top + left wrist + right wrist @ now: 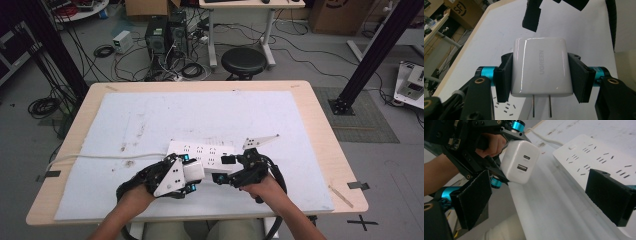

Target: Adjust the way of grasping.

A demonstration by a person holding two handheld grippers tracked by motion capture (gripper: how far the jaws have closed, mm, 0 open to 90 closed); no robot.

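White and glossy, a UGREEN wall charger [539, 67] sits clamped between the 2 black jaws of the left gripper [539, 75], one pad pressed flat against each of its side faces. In the left gripper view its 2 metal prongs [541, 106] stick out from the bottom edge, bare and plugged into nothing. The right gripper view shows the opposite face of the same charger [520, 161], with 2 ports on it, one small oval and one wider rectangular slot below.

From the high view, the left gripper [186, 173] holds the charger [193, 171] just above the near edge of a white power strip [200, 151], which lies flat on a pale blue-white mat [150, 115] covering most of a light wooden table [320, 120]. The strip's white cable [100, 157] runs off to the left across the mat and over the table edge.

The right gripper [225, 167] is just to the right of the charger, near it but not touching. Its jaws stand wide apart with nothing between the pads; in the right gripper view one black pad [472, 197] is at the lower left and the other at the right, in front of the power strip [599, 162], whose rows of socket slots show clearly. The charger hangs beside the strip's long edge, over the mat.

A black round stool [243, 61] stands on the floor beyond the far side of the table.
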